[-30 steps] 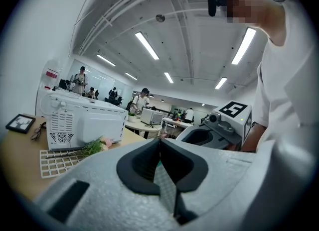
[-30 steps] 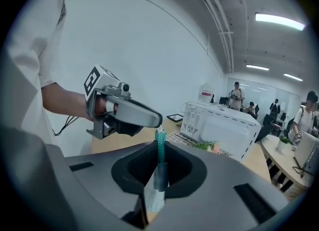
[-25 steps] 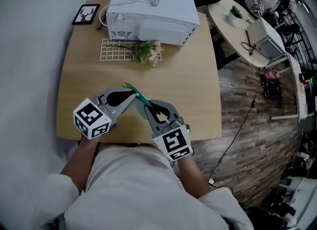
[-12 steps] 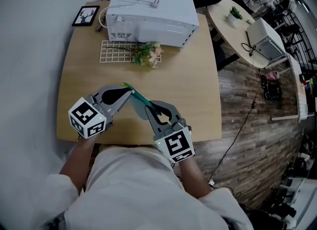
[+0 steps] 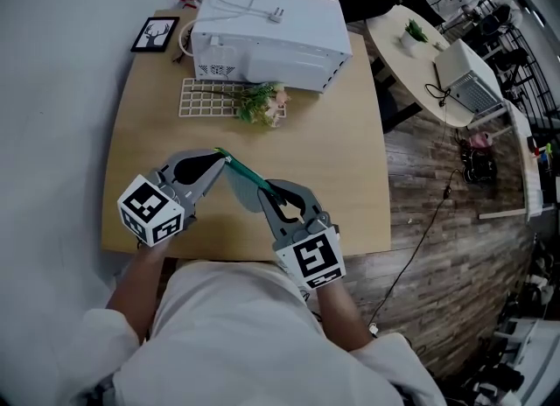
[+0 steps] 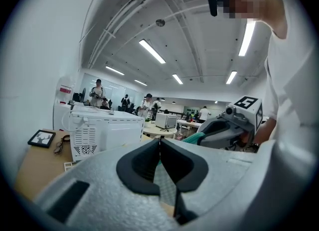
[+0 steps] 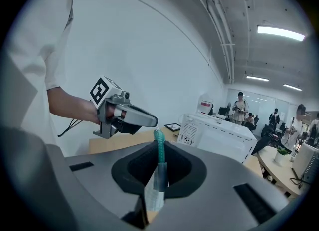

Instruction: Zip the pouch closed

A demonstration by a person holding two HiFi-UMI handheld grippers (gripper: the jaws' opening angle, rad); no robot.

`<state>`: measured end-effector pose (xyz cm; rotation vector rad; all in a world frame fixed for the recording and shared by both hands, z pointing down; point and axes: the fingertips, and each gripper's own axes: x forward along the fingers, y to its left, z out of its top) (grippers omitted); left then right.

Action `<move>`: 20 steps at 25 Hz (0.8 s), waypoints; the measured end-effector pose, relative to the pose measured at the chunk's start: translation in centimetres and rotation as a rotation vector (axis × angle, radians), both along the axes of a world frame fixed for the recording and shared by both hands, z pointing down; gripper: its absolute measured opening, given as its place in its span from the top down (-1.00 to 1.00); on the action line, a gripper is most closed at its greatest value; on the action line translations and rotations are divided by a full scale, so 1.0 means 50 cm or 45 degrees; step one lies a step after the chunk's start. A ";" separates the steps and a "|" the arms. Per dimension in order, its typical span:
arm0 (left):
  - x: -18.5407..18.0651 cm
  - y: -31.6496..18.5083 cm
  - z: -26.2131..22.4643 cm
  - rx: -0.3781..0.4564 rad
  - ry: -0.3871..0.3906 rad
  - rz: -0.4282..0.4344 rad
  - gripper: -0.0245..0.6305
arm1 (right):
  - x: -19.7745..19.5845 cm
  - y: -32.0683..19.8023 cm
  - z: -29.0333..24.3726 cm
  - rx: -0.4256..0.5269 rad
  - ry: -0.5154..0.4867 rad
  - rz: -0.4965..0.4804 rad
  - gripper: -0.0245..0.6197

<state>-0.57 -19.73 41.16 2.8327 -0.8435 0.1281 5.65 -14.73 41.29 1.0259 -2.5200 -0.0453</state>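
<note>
Leftward drifts the left gripper (image 5: 220, 158), pinching the pouch (image 5: 245, 173) at its far end; the right gripper (image 5: 266, 191) pinches its near end, tensioning the zip for closing, above the table's (image 5: 341, 168) near edge.

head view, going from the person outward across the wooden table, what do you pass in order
pouch → flowers → microwave
</note>
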 end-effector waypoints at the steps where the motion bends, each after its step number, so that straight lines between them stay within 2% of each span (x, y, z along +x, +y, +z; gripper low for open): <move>1: -0.002 0.000 -0.001 0.004 -0.001 -0.006 0.89 | -0.002 0.000 -0.001 0.003 0.000 -0.002 0.84; 12: -0.045 -0.020 0.007 -0.005 -0.020 -0.079 0.88 | 0.000 0.007 -0.010 -0.004 -0.020 0.004 0.84; 20: -0.034 -0.022 0.023 -0.025 -0.023 -0.059 0.87 | 0.011 0.017 -0.008 -0.003 -0.006 0.029 0.84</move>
